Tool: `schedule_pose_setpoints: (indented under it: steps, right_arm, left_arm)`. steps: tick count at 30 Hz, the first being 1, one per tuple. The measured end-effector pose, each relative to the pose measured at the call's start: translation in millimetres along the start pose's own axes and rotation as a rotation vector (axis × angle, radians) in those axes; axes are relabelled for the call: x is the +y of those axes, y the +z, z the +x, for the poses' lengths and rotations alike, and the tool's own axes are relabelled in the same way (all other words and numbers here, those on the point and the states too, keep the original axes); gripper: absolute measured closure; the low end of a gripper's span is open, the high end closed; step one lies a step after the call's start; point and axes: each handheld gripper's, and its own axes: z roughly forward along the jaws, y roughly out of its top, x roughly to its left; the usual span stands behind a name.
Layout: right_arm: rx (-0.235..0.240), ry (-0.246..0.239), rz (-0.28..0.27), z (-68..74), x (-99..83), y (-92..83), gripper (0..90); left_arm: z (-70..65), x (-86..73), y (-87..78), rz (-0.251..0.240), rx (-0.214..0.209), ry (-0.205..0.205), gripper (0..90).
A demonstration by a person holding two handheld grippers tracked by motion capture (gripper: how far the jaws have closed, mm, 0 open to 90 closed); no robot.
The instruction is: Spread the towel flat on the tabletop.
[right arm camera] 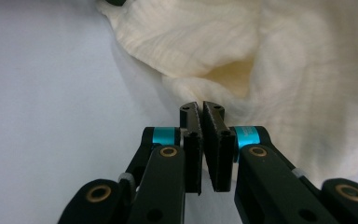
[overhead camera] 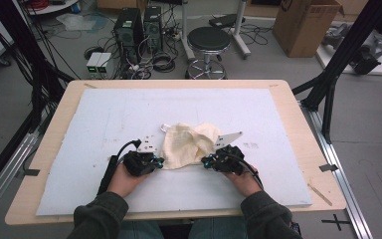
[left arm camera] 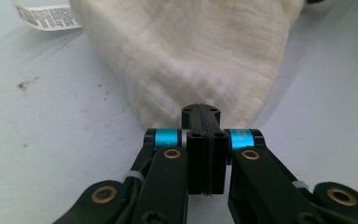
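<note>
One cream cloth (overhead camera: pixel 188 144) lies crumpled on the white foam board (overhead camera: pixel 104 119), just nearer the board's front edge than its centre, with one printed label (left arm camera: pixel 46 16) at its far left corner. Two grippers flank it. The left gripper (overhead camera: pixel 160 161) has its jaws pressed together at the cloth's near edge. The right gripper (overhead camera: pixel 205 162) pinches a fold of the cloth's edge.

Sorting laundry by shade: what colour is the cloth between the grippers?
Cream, an off-white cloth, plain and unpatterned; best seen in the right gripper view.
</note>
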Motion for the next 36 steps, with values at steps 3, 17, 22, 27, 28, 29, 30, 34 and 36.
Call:
schedule_pose_setpoints:
  steps: [3,17,22,27,28,29,30,34,36]
  right_arm:
    - [0.002,-0.003,-0.015,-2.1,0.7,-10.6,86.4]
    - [-0.031,-0.043,-0.065,-3.0,-3.5,-62.9,86.2]
    - [-0.028,-0.060,-0.074,6.6,-8.4,-75.0,86.2]
    - [-0.011,-0.098,-0.065,23.2,-14.2,-81.8,86.1]
    - [-0.009,-0.104,-0.063,26.3,-16.2,-81.5,86.1]
    - [-0.001,-0.107,-0.056,29.3,-18.6,-81.3,86.1]
    - [0.005,-0.107,-0.053,32.4,-21.1,-80.7,86.0]
    - [0.030,-0.111,-0.030,39.7,-32.4,-77.0,85.4]
    - [0.043,-0.100,-0.022,40.1,-37.0,-74.3,81.5]
  left_arm:
    - [3.8,-2.6,-8.9,-0.024,0.016,-0.017,89.2]
    - [-1.0,-12.5,-53.9,-0.079,0.098,0.024,89.2]
    - [-11.6,-15.4,-68.5,-0.100,0.129,0.049,89.2]
    - [-27.4,-20.1,-79.4,-0.094,0.123,0.087,89.2]
    - [-30.5,-21.6,-80.5,-0.086,0.117,0.094,89.2]
    - [-33.8,-23.9,-80.9,-0.084,0.114,0.098,89.2]
    - [-36.1,-26.2,-81.2,-0.078,0.105,0.102,89.2]
    - [-43.0,-37.1,-77.7,-0.062,0.071,0.096,88.8]
    - [-42.7,-41.7,-75.9,-0.076,0.046,0.083,81.0]
